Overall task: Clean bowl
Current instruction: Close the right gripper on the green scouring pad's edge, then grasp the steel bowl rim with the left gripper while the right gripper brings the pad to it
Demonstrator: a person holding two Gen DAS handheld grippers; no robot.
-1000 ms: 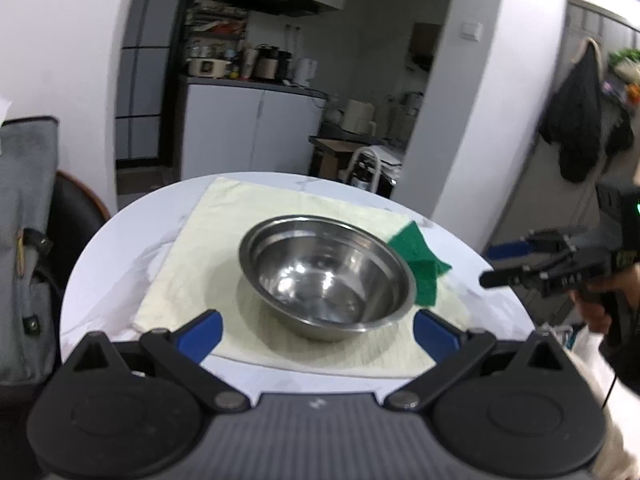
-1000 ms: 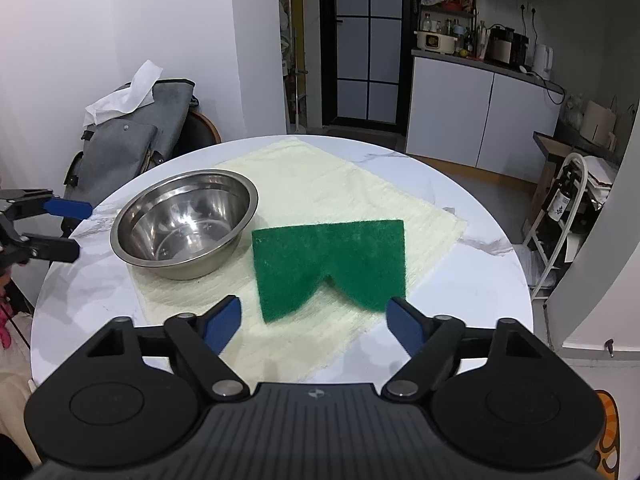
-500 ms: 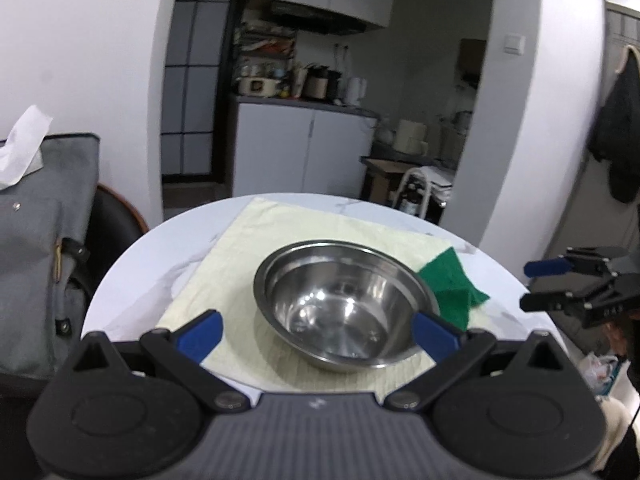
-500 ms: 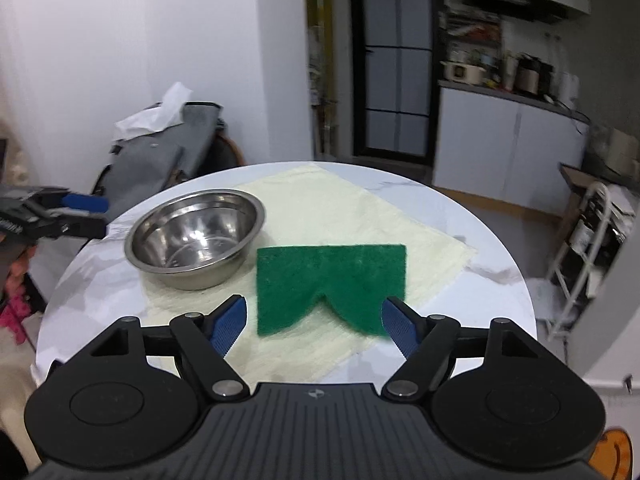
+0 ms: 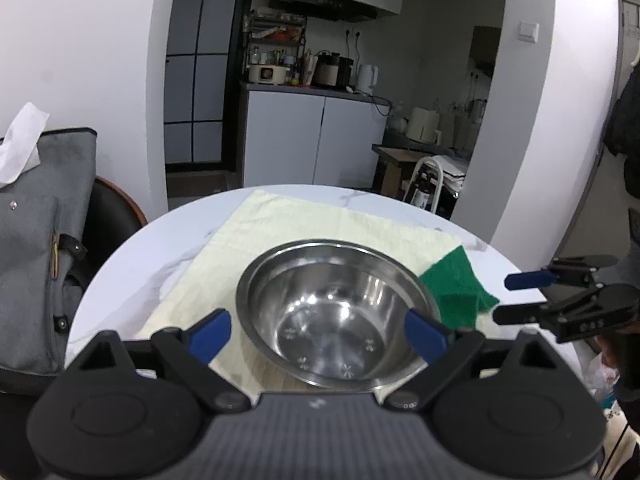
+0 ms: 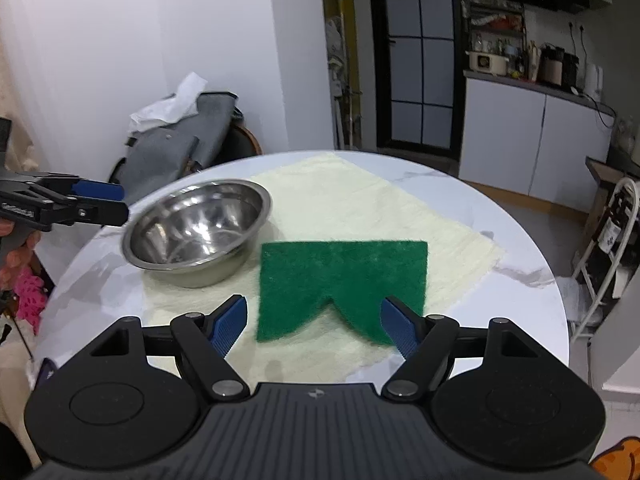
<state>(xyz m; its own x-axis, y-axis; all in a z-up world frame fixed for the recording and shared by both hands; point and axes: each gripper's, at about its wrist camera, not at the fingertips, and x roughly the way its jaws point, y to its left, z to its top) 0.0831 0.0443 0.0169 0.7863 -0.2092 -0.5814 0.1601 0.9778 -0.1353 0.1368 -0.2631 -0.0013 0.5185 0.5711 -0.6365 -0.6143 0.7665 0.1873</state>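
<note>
A steel bowl (image 5: 336, 316) (image 6: 196, 232) stands upright on a cream cloth (image 5: 320, 220) on a round white table (image 6: 500, 280). My left gripper (image 5: 318, 334) straddles the bowl's near side. Its jaws are closing, with the bowl between them and the pads not visibly pressing; from the right wrist the left gripper (image 6: 122, 202) shows beside the bowl's rim. A green scouring pad (image 6: 344, 276) (image 5: 456, 292) lies flat beside the bowl. My right gripper (image 6: 314, 316) (image 5: 504, 298) hovers at the pad's near edge, jaws closing, the pad's notched edge between the blue fingertips (image 6: 230, 320).
A grey bag (image 5: 36, 240) with a white tissue on it rests on a chair left of the table. A white rack (image 6: 608, 248) stands past the table's right edge. Kitchen cabinets (image 5: 312, 140) and a doorway lie beyond.
Both grippers have come closer to the table. The bowl now sits between the left fingers, and the scouring pad's edge lies between the right fingers. Both pairs of jaws stand slightly narrower.
</note>
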